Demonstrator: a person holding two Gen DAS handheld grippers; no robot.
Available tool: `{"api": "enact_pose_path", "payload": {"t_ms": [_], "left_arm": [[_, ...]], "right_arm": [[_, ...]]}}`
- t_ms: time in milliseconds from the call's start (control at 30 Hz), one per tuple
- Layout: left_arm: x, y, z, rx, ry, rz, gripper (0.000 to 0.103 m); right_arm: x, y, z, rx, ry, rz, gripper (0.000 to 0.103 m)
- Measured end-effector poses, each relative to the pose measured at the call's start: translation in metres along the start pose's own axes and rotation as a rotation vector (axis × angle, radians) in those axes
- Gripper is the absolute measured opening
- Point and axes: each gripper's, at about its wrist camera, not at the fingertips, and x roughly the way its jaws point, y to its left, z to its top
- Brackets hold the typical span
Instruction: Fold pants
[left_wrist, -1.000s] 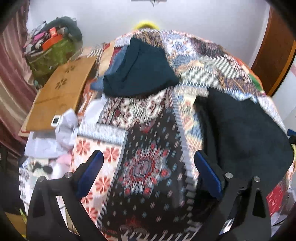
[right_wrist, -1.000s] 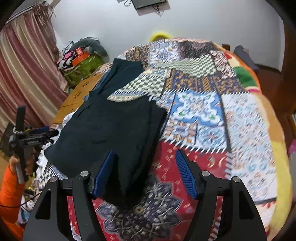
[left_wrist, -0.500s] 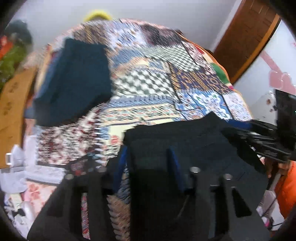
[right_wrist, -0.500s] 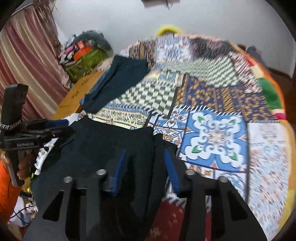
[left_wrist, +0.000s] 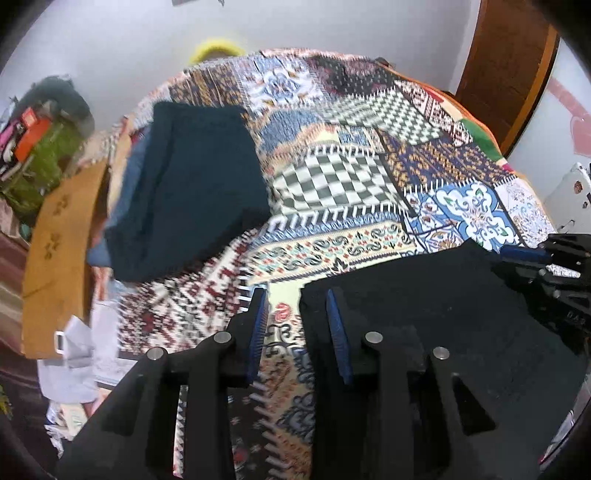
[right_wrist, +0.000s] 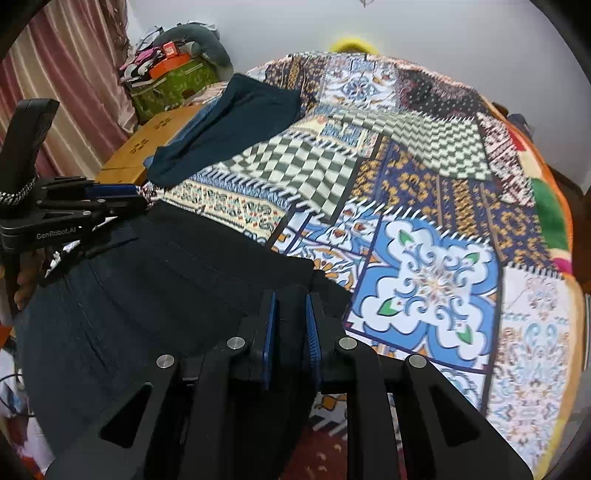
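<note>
Bed, covered with a patchwork-print blanket, is filling most of both views. White wall is running behind it. Pink and cream striped curtain is hanging at the left. Low wooden table is standing beside the bed, near a green bag piled with clutter. Brown wooden door is showing at the right.

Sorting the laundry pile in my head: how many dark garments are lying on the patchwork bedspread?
2. The black pants lie at the near edge, by both grippers; a folded dark teal garment lies at the far left, over something blue that may be another.
</note>
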Motion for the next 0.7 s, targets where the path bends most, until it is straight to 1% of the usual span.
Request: {"api": "enact_pose_path", "payload": {"t_ms": [67, 100, 133, 167, 200, 233, 300, 333, 400, 467, 500, 533, 633, 700], "left_arm": [[-0.017, 0.003, 0.0, -0.004, -0.032, -0.003, 0.035], [-0.026, 0.003, -0.001, -0.011, -0.046, -0.019, 0.037], [-0.031, 0.003, -0.001, -0.019, -0.054, -0.034, 0.041], [-0.038, 0.002, -0.002, -0.031, -0.06, -0.06, 0.044], [-0.042, 0.001, -0.004, -0.04, -0.061, -0.085, 0.047], [-0.046, -0.002, -0.006, -0.044, -0.059, -0.12, 0.047], [-0.048, -0.013, -0.01, -0.029, -0.048, -0.148, 0.047], [-0.048, -0.018, -0.013, -0.017, -0.042, -0.154, 0.048], [-0.046, -0.028, -0.021, 0.008, -0.023, -0.151, 0.049], [-0.04, -0.036, -0.032, 0.03, 0.006, -0.138, 0.049], [-0.038, -0.038, -0.037, 0.041, 0.014, -0.121, 0.049], [-0.035, -0.042, -0.044, 0.071, 0.017, -0.083, 0.053], [-0.038, -0.046, -0.06, 0.127, -0.023, -0.025, 0.061], [-0.044, -0.043, -0.066, 0.117, -0.033, -0.024, 0.061]], "right_arm": [[-0.015, 0.001, 0.002, 0.002, -0.034, -0.014, 0.015], [-0.023, 0.003, 0.003, 0.002, -0.049, -0.006, 0.015], [-0.034, 0.006, 0.005, 0.013, -0.066, 0.017, 0.015], [-0.038, 0.008, 0.006, 0.024, -0.074, 0.036, 0.017], [-0.043, 0.011, 0.006, 0.035, -0.08, 0.06, 0.022], [-0.047, 0.014, 0.006, 0.042, -0.083, 0.089, 0.024], [-0.05, 0.026, 0.003, 0.037, -0.077, 0.138, 0.033], [-0.049, 0.031, 0.002, 0.028, -0.069, 0.146, 0.035], [-0.046, 0.044, -0.003, 0.002, -0.048, 0.159, 0.04], [-0.04, 0.054, -0.014, -0.017, -0.013, 0.162, 0.042], [-0.035, 0.057, -0.021, -0.026, 0.019, 0.166, 0.042], [-0.032, 0.058, -0.026, -0.031, 0.036, 0.166, 0.042], [-0.032, 0.059, -0.043, -0.047, 0.032, 0.147, 0.042], [-0.038, 0.057, -0.049, -0.04, 0.02, 0.13, 0.042]]}}
